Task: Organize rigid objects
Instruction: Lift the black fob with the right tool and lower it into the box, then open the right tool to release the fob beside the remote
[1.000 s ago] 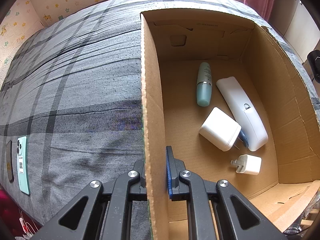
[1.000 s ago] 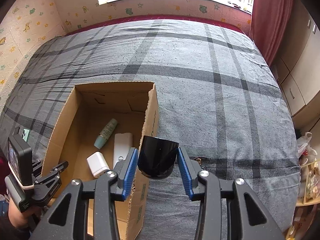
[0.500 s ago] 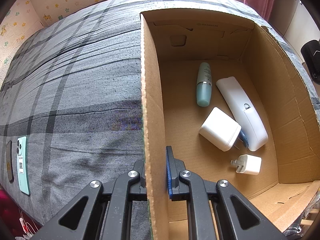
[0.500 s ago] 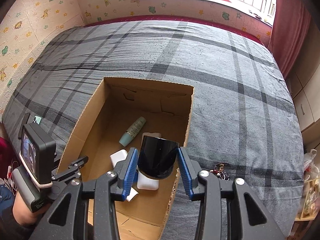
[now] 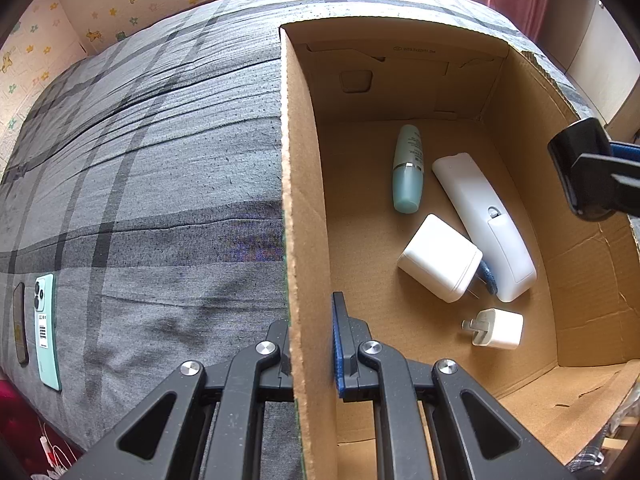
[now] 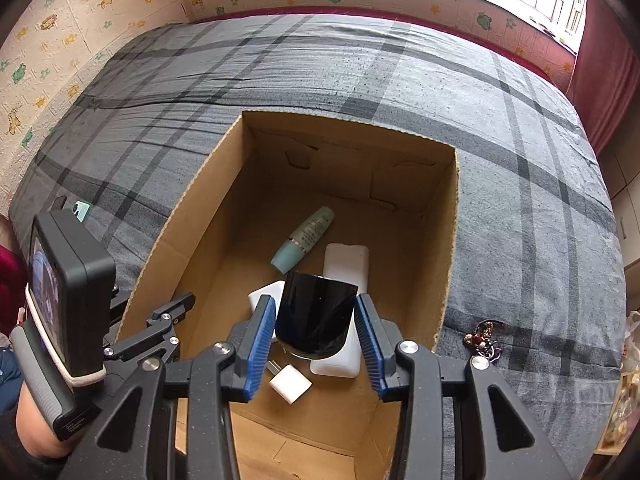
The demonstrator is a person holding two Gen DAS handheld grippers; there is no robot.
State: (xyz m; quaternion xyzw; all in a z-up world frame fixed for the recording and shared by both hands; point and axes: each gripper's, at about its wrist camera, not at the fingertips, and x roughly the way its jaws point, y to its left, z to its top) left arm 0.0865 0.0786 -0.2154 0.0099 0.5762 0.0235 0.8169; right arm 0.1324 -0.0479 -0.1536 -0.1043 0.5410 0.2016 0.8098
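Two tongs work: the right tongs (image 6: pixel 316 330), gripping the black cup (image 6: pixel 316 316), have moved over the box (image 6: pixel 448 248), whose wall the left tongs (image 5: pixel 310 344) pinch, ready to drop it in.

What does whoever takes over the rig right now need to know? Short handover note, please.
Left gripper: shut on the cardboard box wall, steadying it.
Right gripper: shut on the black cup, held above the box interior.
In the box: teal bottle, white remote, large white charger, small white plug.
On the bed outside: mint phone with a dark phone beside it, keys.
Left: release the cup into the box, probably then box those.
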